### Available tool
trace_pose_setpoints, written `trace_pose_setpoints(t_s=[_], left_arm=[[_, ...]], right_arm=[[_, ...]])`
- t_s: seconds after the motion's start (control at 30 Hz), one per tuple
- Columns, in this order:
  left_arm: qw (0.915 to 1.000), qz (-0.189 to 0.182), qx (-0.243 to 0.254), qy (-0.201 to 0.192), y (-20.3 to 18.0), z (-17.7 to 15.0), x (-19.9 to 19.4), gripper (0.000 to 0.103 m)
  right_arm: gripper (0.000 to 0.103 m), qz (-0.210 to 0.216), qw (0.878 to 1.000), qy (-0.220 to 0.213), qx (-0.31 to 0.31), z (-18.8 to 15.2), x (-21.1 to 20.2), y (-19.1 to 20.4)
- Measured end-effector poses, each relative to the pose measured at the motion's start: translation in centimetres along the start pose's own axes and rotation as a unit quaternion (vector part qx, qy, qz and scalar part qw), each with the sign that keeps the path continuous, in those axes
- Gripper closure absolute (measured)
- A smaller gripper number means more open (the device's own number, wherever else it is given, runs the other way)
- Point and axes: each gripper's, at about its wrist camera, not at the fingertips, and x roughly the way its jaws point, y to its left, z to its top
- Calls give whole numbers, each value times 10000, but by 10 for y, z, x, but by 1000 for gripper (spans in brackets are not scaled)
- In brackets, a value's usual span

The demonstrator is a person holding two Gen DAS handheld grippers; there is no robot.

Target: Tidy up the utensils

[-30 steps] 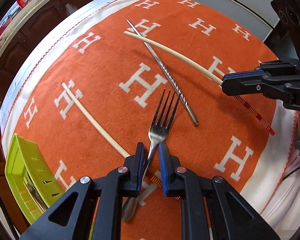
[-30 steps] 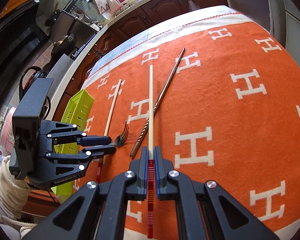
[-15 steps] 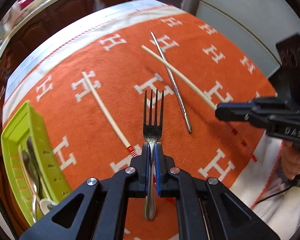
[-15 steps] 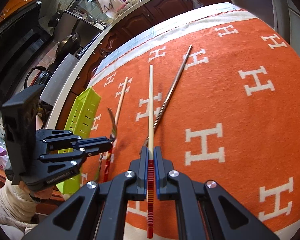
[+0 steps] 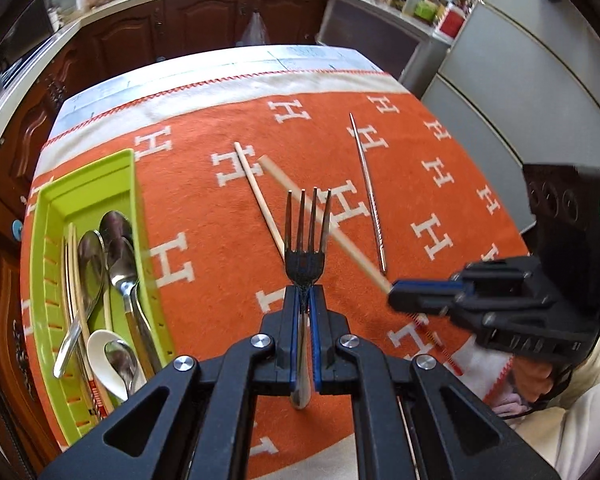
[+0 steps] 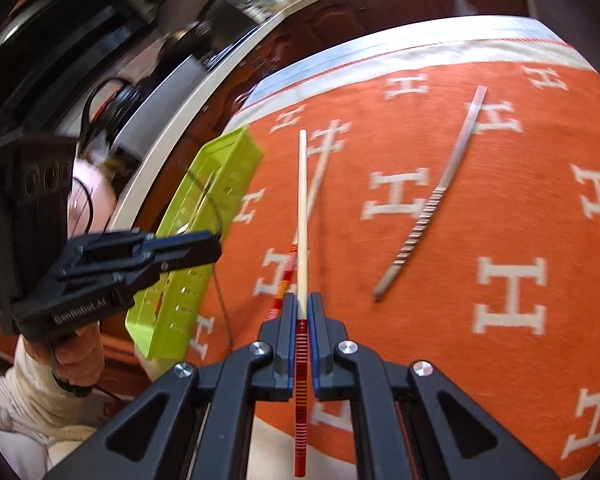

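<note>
Green tray (image 5: 128,184) left of gripped fork (image 5: 305,240).

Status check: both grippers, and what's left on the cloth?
Left gripper shut on fork, lifted. Right gripper shut on chopstick. Green tray unobstructed; wooden chopstick, metal chopstick remain.

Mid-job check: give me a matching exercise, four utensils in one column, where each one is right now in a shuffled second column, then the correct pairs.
Utensils:
1. fork
2. red-ended chopstick
3. metal chopstick
4. spoons

Places:
A. lying loose on the orange cloth
B. inside the green tray
C. clamped in the left hand-held gripper
D. clamped in the right hand-held gripper

Pairs: 1-C, 2-D, 3-A, 4-B
</note>
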Motion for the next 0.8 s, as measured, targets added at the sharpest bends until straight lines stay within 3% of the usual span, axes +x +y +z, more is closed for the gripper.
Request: trace_pose_setpoints(t_s=[0.37,0.8], left_arm=[[9995,-128,-143,-259,5,-3,-15,100],[9978,40,-646,173,26,-4,33,100]], right_arm=[[98,130,9979,228,-595,3,20,36],[98,-77,9992,175,-359,4,17,22]])
